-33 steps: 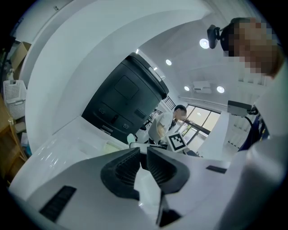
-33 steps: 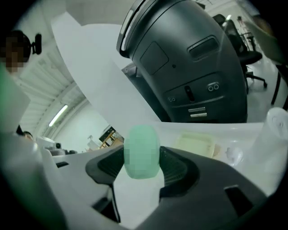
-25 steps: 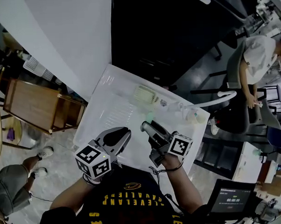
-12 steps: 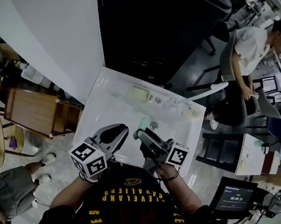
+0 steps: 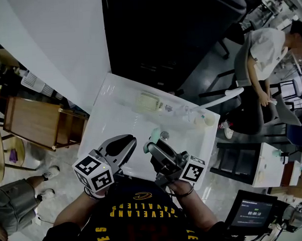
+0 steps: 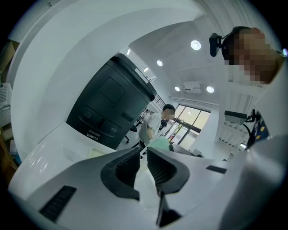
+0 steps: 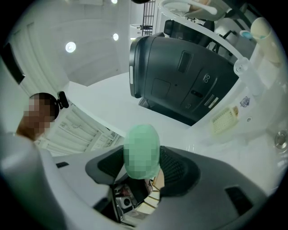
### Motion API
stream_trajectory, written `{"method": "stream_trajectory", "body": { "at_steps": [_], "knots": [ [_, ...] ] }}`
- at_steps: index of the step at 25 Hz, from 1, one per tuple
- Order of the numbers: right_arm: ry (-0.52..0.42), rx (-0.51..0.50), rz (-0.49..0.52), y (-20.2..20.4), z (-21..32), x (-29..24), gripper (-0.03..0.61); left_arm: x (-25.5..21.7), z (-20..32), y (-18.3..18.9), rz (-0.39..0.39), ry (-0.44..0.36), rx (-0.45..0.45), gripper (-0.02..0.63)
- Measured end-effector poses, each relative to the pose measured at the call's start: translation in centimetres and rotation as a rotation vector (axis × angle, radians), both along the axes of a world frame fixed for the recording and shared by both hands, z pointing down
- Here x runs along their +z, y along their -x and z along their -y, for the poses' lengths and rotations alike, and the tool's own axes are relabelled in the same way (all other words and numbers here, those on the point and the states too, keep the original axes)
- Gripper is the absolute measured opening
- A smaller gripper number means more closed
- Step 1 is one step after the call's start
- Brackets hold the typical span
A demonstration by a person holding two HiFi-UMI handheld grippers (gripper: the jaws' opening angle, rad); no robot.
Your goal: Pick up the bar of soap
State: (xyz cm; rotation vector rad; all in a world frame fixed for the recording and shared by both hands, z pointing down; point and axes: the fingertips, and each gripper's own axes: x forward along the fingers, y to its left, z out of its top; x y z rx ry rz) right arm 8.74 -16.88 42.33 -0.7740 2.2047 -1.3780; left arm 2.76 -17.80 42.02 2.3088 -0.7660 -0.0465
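Bar of soap: plain mint green.
Right gripper and left gripper: pale grey shells with dark grey ribbed pads.
Marker cubes: white faces carrying black square patterns.
Sink: glossy white.
Ridged soap dish at the sink's far edge: pale cream-yellow.
Machine behind the sink: black to dark charcoal.
Cabinet left of the sink: brown wood.
T-shirt on the near side of the sink: black with yellow lettering.
Seated person's shirt right of the sink: white.
Floor left of the sink: mottled grey.
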Motion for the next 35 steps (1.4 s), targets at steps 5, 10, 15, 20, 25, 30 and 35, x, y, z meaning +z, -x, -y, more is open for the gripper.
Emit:
{"method": "stream_trajectory", "body": {
  "at_steps": [5, 10, 15, 20, 25, 30, 35],
  "knots": [
    [-0.001, 0.011, 0.013, -0.09, 0.26, -0.28, 0.262, -0.51, -0.37, -0.07, -0.005, -0.004, 0.0, 0.057],
    [0.005, 0.017, 0.03, -0.19, 0.38, -0.11, 0.262, -0.36, -0.66, -0.12, -0.008, 0.006, -0.001, 0.057],
    [0.012, 0.015, 0.031, -0.11, 0.33, -0.03, 0.262, -0.44, -0.74, -0.11, -0.009, 0.008, -0.004, 0.057],
    [0.006, 0.013, 0.035, -0.08, 0.3, -0.27, 0.262, -0.5, -0.69, -0.24, -0.01, 0.009, -0.003, 0.057],
    [0.005, 0.018, 0.034, -0.15, 0.33, -0.26, 0.262, -0.41, -0.73, -0.26, -0.012, 0.007, -0.001, 0.057],
    [0.003, 0.02, 0.036, -0.2, 0.43, -0.45, 0.262, -0.47, -0.69, -0.19, -0.012, 0.008, -0.002, 0.057],
    [0.003, 0.02, 0.036, -0.24, 0.43, -0.46, 0.262, -0.45, -0.67, -0.21, -0.014, 0.011, -0.004, 0.057]
  ]
}}
